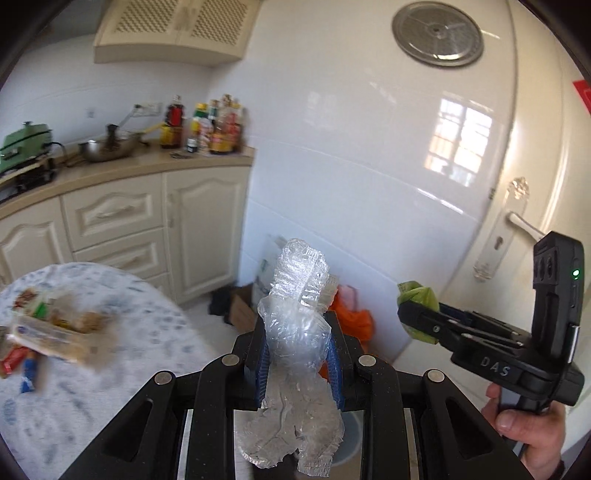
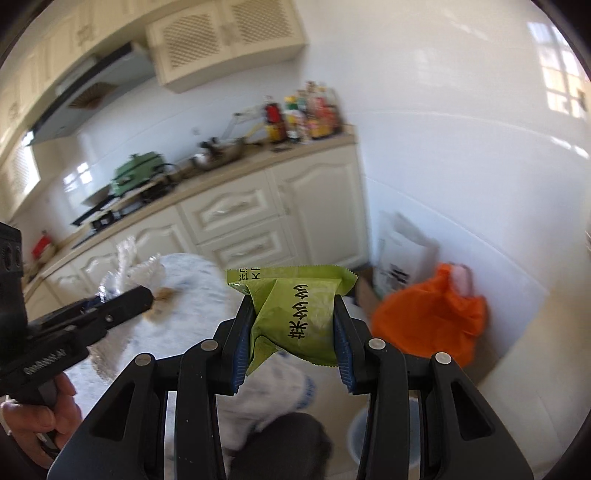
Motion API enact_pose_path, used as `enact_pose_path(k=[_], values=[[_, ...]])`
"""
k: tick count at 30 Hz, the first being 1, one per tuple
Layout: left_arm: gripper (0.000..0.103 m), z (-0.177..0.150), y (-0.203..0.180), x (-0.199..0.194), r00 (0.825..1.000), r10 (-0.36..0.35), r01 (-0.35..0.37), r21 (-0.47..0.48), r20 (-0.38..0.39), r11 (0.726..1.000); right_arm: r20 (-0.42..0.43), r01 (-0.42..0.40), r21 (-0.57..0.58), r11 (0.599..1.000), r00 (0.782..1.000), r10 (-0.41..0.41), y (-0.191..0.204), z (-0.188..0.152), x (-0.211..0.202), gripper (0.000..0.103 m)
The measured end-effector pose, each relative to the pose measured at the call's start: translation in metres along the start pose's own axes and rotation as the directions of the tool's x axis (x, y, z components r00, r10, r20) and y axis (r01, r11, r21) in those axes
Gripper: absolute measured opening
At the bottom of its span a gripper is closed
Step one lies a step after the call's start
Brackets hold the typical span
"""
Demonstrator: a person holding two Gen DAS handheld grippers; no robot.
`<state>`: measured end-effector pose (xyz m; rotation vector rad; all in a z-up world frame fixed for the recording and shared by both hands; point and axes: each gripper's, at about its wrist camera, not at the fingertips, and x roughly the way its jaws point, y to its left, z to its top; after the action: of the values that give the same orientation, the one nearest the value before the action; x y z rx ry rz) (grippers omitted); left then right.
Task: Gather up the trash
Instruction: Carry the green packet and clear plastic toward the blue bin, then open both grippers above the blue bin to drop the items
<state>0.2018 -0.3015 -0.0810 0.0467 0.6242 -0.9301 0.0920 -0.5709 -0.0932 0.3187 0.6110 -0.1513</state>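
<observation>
Crumpled clear plastic wrapping (image 1: 295, 332) is clamped between the blue-padded jaws of the left gripper (image 1: 297, 363), its ragged end standing up above the fingertips and the rest hanging below them. Beside it, the right gripper (image 2: 293, 343) pinches a lime-green snack wrapper with black lettering (image 2: 295, 314), folded and upright between narrowly parted jaws. Both tools point forward and down, held side by side in mid-air. A person's right hand (image 1: 524, 432) grips the black handle under the right gripper, and the left hand (image 2: 33, 417) wraps the other handle. Only the left wrist view takes in the round metal vent cover (image 1: 437, 33) high on the white tiled wall and the cream door with its lever handle (image 1: 517, 221). The right wrist view alone shows the range hood (image 2: 88, 92). Both views catch the blurred round table under a blue-and-white patterned cloth (image 1: 122, 354), food packets (image 1: 48, 328) still on it, the cream kitchen cabinets (image 1: 147, 221) and an orange plastic bag (image 2: 432, 321) on the floor
</observation>
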Motion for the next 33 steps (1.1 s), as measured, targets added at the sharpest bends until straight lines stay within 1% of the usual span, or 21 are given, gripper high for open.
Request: enact_pose_path(k=[3, 6, 9, 12, 13, 17, 18, 20, 22, 23, 25, 26, 27, 28, 29, 30, 31, 33], values=[[0.023, -0.002, -0.021, 0.036, 0.997, -0.045, 0.047, 0.020, -0.055, 0.999, -0.035, 0.070, 0.057, 0.996, 0.997, -0.068, -0.040, -0.015, 0.002, 0.039], [0.023, -0.009, -0.038, 0.077, 0.987, -0.075, 0.080, 0.032, -0.144, 0.996, -0.090, 0.122, 0.120, 0.985, 0.990, -0.111, -0.077, -0.034, 0.013, 0.039], [0.023, -0.019, -0.055, 0.115, 0.969, -0.100, 0.109, 0.026, -0.225, 0.994, -0.155, 0.161, 0.168, 0.973, 0.979, -0.135, -0.110, -0.055, 0.029, 0.039], [0.023, -0.030, -0.069, 0.156, 0.944, -0.120, 0.130, 0.012, -0.308, 0.991, -0.213, 0.184, 0.216, 0.959, 0.967, -0.138, -0.138, -0.074, 0.046, 0.039], [0.023, -0.029, -0.072, 0.171, 0.936, -0.122, 0.132, 0.008, -0.330, 0.991, -0.227, 0.189, 0.230, 0.955, 0.964, -0.136, -0.145, -0.080, 0.050, 0.039], [0.023, -0.028, -0.085, 0.218, 0.911, -0.115, 0.131, 0.014, -0.396, 0.991, -0.277, 0.207, 0.270, 0.940, 0.952, -0.130, -0.167, -0.098, 0.067, 0.040], [0.024, -0.029, -0.089, 0.229, 0.902, -0.116, 0.133, 0.013, -0.416, 0.991, -0.288, 0.210, 0.277, 0.938, 0.949, -0.128, -0.170, -0.100, 0.070, 0.040], [0.024, -0.027, -0.092, 0.249, 0.889, -0.117, 0.135, 0.009, -0.442, 0.991, -0.306, 0.217, 0.292, 0.931, 0.944, -0.124, -0.179, -0.107, 0.076, 0.042], [0.025, -0.027, -0.098, 0.269, 0.876, -0.109, 0.131, 0.014, -0.469, 0.991, -0.321, 0.227, 0.308, 0.924, 0.939, -0.124, -0.186, -0.112, 0.082, 0.043], [0.027, -0.030, -0.100, 0.277, 0.871, -0.102, 0.124, 0.014, -0.481, 0.992, -0.333, 0.231, 0.317, 0.920, 0.935, -0.120, -0.188, -0.115, 0.086, 0.044], [0.039, -0.036, -0.102, 0.289, 0.861, -0.090, 0.109, 0.010, -0.501, 0.994, -0.356, 0.244, 0.334, 0.910, 0.927, -0.118, -0.196, -0.121, 0.092, 0.048], [0.053, -0.038, -0.105, 0.295, 0.858, -0.075, 0.094, 0.012, -0.509, 0.995, -0.364, 0.252, 0.341, 0.906, 0.924, -0.120, -0.199, -0.123, 0.093, 0.057], [0.067, -0.039, -0.105, 0.299, 0.858, -0.062, 0.081, 0.013, -0.510, 0.997, -0.371, 0.258, 0.349, 0.901, 0.921, -0.120, -0.202, -0.125, 0.094, 0.067], [0.073, -0.040, -0.106, 0.300, 0.861, -0.047, 0.065, 0.017, -0.507, 0.998, -0.370, 0.259, 0.357, 0.898, 0.921, -0.118, -0.203, -0.127, 0.093, 0.072], [0.085, -0.042, -0.106, 0.301, 0.863, -0.032, 0.050, 0.022, -0.504, 0.999, -0.368, 0.260, 0.363, 0.895, 0.922, -0.118, -0.204, -0.128, 0.092, 0.079], [0.092, -0.042, -0.107, 0.301, 0.866, -0.018, 0.036, 0.027, -0.500, 0.999, -0.366, 0.266, 0.365, 0.892, 0.922, -0.125, -0.205, -0.129, 0.090, 0.083], [0.094, -0.042, -0.109, 0.300, 0.871, -0.006, 0.026, 0.034, -0.492, 0.999, -0.368, 0.276, 0.364, 0.889, 0.920, -0.135, -0.206, -0.130, 0.090, 0.085], [0.095, -0.044, -0.110, 0.298, 0.877, 0.012, 0.013, 0.049, -0.480, 0.999, -0.374, 0.297, 0.369, 0.881, 0.915, -0.151, -0.207, -0.131, 0.087, 0.102]])
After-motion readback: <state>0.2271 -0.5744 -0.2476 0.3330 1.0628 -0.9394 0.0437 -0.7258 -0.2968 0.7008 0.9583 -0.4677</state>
